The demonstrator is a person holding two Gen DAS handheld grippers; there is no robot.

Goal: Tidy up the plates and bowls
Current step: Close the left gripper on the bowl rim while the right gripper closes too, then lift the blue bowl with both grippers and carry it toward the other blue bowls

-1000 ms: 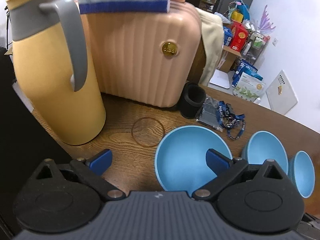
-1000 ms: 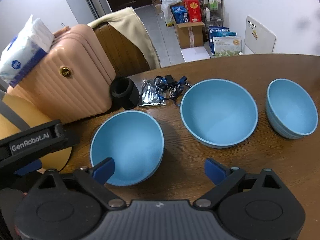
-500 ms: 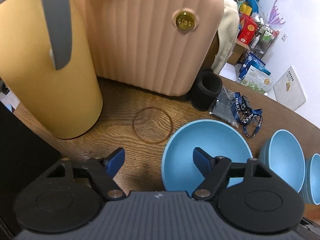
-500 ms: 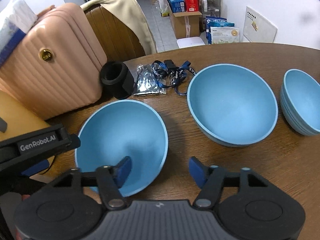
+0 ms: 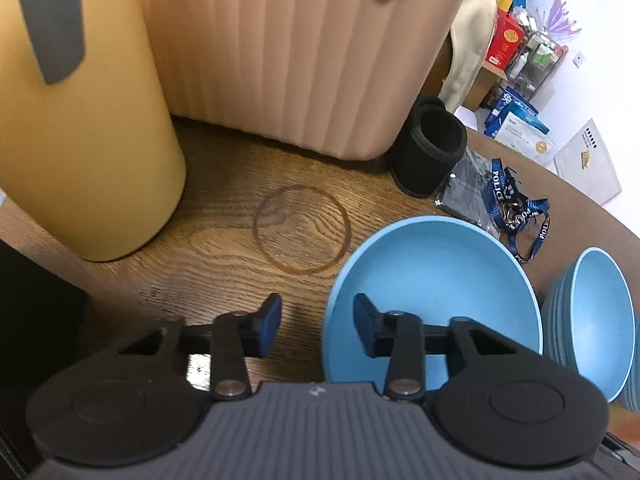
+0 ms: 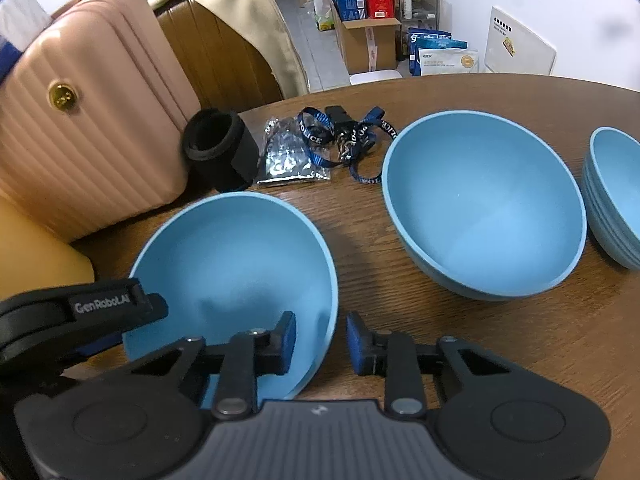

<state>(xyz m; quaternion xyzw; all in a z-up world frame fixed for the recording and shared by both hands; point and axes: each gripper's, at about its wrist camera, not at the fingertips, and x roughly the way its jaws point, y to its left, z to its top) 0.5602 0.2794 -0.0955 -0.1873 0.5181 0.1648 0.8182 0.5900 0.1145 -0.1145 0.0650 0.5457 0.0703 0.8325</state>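
Right wrist view: right gripper (image 6: 321, 338) jaws closing astride near bowl (image 6: 236, 264) rim, suitcase (image 6: 88, 136) behind.

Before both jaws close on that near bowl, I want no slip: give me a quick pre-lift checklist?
1. left gripper straddles the near blue bowl rim, jaws closing: ok.
2. right gripper straddles the opposite rim, jaws closing: ok.
3. Pads pressing the rim: not ok, gaps show.
4. Bowl empty: ok.
5. middle blue bowl apart from it: ok.
6. Grip depth on the rim: cannot tell.

Closing right tongs (image 6: 320, 338) astride bowl (image 6: 232, 264) rim
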